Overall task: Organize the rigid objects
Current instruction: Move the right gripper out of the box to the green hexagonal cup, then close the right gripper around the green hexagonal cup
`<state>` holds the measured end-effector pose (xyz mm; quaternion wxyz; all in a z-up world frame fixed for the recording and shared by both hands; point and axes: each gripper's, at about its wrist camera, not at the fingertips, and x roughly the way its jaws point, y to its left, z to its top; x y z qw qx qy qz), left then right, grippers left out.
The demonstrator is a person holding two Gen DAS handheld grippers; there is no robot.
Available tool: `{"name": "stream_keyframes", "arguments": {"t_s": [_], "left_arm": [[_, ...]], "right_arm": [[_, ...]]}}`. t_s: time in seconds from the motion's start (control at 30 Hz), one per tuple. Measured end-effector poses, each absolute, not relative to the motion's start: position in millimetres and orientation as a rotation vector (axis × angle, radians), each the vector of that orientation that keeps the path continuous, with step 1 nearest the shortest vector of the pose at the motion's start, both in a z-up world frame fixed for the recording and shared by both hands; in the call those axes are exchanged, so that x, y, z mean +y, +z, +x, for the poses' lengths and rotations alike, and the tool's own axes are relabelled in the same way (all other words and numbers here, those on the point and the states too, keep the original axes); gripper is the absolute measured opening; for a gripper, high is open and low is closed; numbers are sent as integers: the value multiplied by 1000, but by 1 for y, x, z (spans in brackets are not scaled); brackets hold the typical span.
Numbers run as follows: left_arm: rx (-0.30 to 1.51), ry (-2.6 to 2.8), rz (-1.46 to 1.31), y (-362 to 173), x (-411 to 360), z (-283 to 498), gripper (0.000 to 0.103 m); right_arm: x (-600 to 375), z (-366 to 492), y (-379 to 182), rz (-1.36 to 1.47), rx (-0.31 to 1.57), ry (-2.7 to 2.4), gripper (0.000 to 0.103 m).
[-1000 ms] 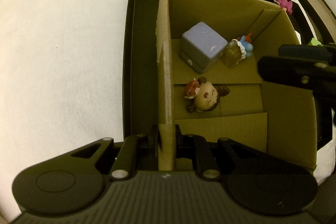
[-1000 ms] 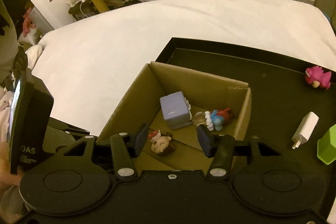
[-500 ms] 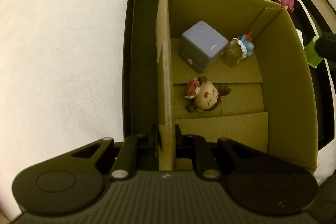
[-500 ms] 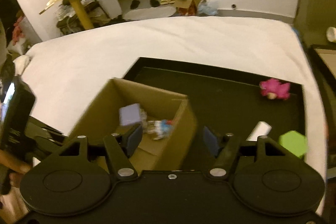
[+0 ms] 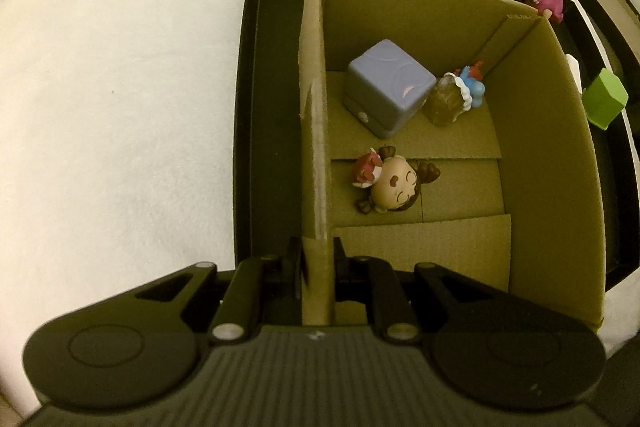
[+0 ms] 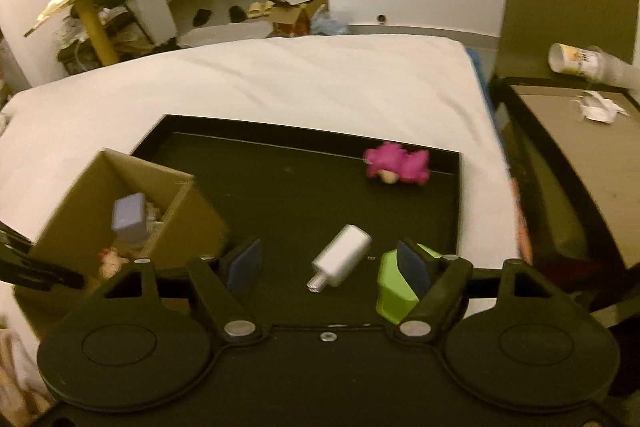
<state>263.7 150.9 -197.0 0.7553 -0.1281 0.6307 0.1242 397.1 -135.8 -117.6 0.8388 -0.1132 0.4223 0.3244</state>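
Black tray point(image 6: 448, 227) on white bed. Left gripper point(image 5: 316, 259) clenched on cardboard box point(image 5: 552, 163) wall; right gripper point(image 6: 328, 263) spread wide above white charger point(image 6: 342, 261). Charger likely light, rigid, slick: grip flat sides.

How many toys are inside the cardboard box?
3 in view: a purple cube at the back, a small blue and red figure leaning against its side, and a big-headed doll lying nearer the left tool. The near wall could hide more.

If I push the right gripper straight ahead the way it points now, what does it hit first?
Most likely the white charger, lying on the black tray between the open fingers of the right gripper. The green block sits by the right finger and might get clipped; depth is hard to judge.
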Motion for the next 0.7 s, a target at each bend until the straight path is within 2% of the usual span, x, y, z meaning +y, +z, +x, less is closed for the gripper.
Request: {"name": "stream_keyframes", "arguments": {"t_s": [0.3,0.7], "left_arm": [[1376,267,-279,-198,152,264,12],[1370,262,-283,-197,153,262,12]], "right_arm": [[-162,421,-143,-260,934,610,74],[-147,422,-166,-287,955,547,73]]}}
